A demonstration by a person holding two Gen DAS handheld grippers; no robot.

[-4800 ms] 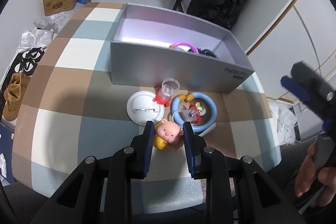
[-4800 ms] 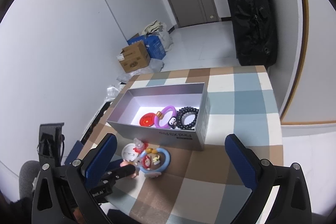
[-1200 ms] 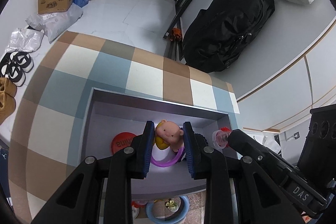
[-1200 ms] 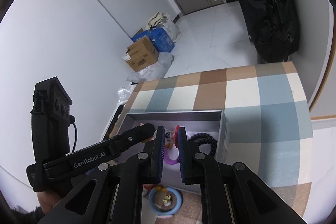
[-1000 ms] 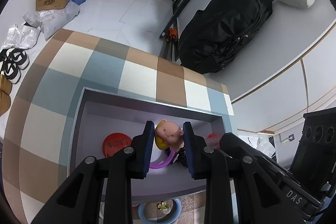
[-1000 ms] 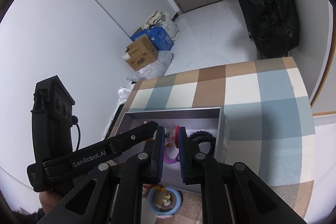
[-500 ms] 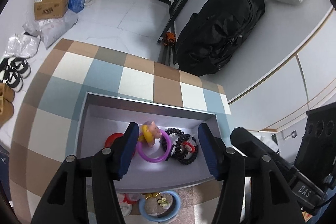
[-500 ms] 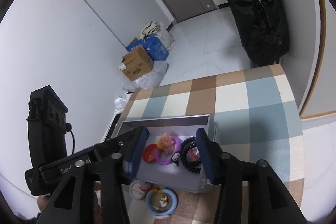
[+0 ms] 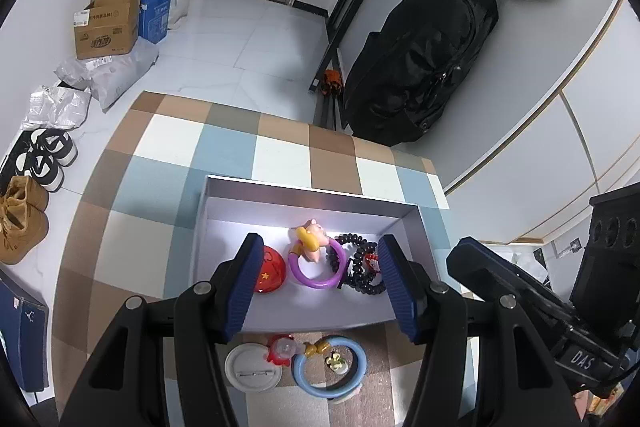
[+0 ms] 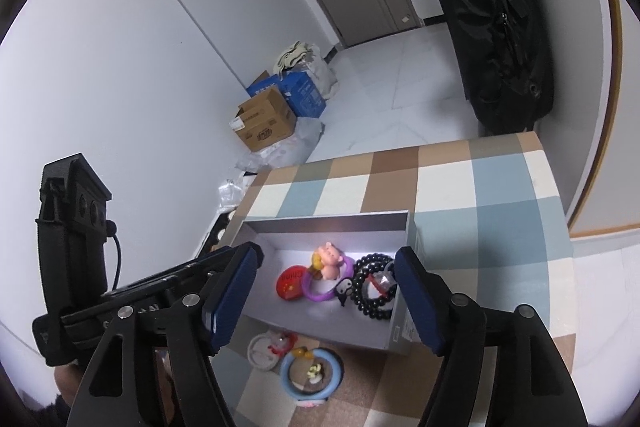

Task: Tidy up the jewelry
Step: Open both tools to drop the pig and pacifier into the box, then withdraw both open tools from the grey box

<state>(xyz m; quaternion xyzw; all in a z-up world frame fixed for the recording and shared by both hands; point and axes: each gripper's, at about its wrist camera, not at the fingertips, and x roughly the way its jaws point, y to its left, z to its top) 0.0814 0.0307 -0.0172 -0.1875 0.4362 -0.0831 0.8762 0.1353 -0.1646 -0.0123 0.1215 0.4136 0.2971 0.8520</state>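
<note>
Left wrist: pig charm in box, jaws spread

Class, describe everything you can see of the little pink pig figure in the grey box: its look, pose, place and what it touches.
The pink pig figure is small, glossy and looks like plastic or rubber, with a pink head and a yellow part beside it. It lies tipped over inside the grey box, near the back wall, resting on the upper edge of the purple ring. A red round badge lies to its left, black beaded bracelets to its right. Neither tool holds it; the left tool is open above the box.
</note>
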